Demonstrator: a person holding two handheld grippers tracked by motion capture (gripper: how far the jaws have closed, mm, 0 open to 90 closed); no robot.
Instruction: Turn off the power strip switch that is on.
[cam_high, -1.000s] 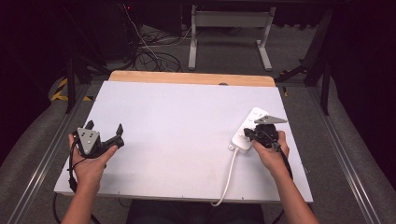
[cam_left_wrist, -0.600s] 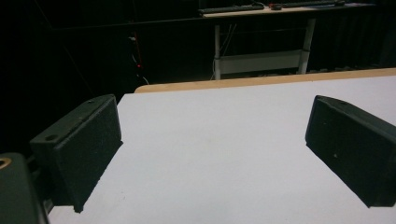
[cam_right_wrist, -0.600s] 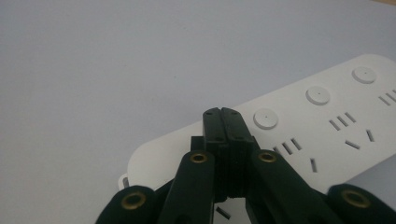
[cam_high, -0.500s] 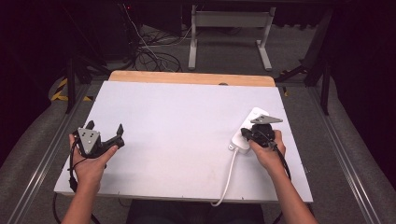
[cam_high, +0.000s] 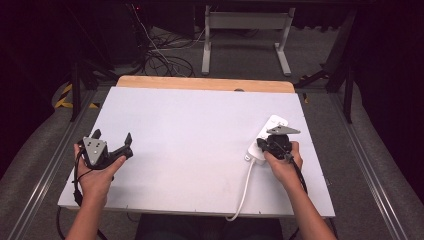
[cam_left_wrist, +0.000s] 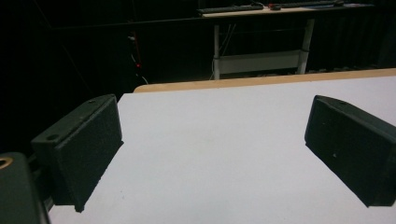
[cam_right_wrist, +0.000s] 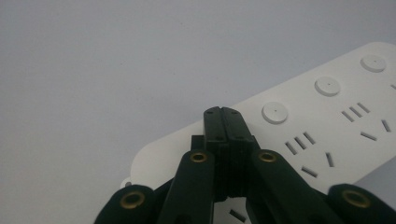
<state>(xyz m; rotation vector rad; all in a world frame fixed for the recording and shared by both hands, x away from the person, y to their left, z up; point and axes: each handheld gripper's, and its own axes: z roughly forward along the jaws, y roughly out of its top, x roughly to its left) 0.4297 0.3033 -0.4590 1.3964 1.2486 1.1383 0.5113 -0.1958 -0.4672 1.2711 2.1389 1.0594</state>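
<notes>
A white power strip (cam_high: 274, 123) lies on the right of the white table (cam_high: 200, 115), and its cable (cam_high: 245, 185) runs off the front edge. In the right gripper view the strip (cam_right_wrist: 336, 107) shows round buttons and socket slots. My right gripper (cam_high: 264, 145) is shut, and its closed tips (cam_right_wrist: 226, 114) sit just over the strip's cable end, beside the first button (cam_right_wrist: 275, 112). Nothing is between the jaws. My left gripper (cam_high: 113, 137) is held at the table's left side. It is open (cam_left_wrist: 215, 140), with bare tabletop between its fingers.
A wooden strip (cam_high: 205, 84) runs along the table's far edge. Beyond it stand a metal desk frame (cam_high: 245, 35) and loose cables (cam_high: 160, 60) on the floor. Rails run along both sides of the table.
My right gripper has edged slightly left along the power strip's near end, still shut. The left gripper has stayed put and open.
</notes>
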